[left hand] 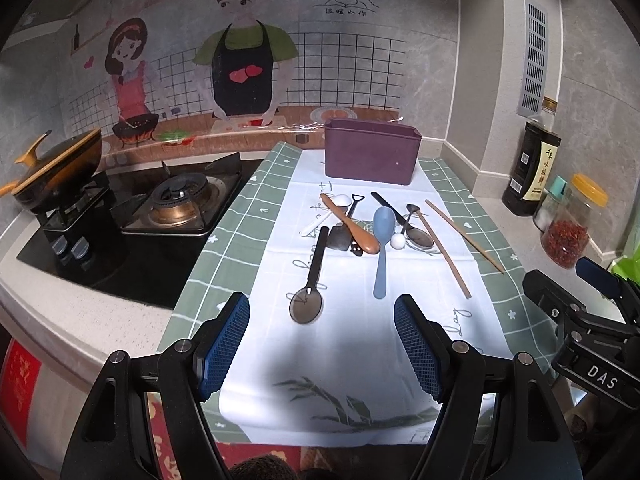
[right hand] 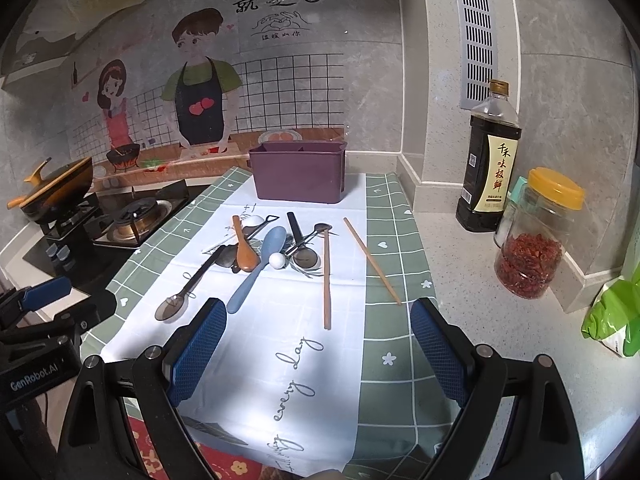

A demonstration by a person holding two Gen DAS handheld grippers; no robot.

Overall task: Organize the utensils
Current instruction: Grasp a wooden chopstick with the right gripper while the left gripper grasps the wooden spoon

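A speckled grey countertop (right hand: pixel 472 280) is covered by a green-checked cloth (right hand: pixel 396 248). Directly on the counter, at the right, a dark sauce bottle (right hand: pixel 488 168), a yellow-lidded chili jar (right hand: pixel 532 236) and a green bag (right hand: pixel 616 316) are seen; a gas stove (left hand: pixel 176 204) is set at the left.

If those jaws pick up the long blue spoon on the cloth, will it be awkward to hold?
The blue spoon looks like matte plastic, so probably light and stiff, not floppy. Its handle is slim and lies flat on the tablecloth, so the jaws may struggle to get under it. Its bowl rests among other utensils, beside a wooden spoon, which may shift.
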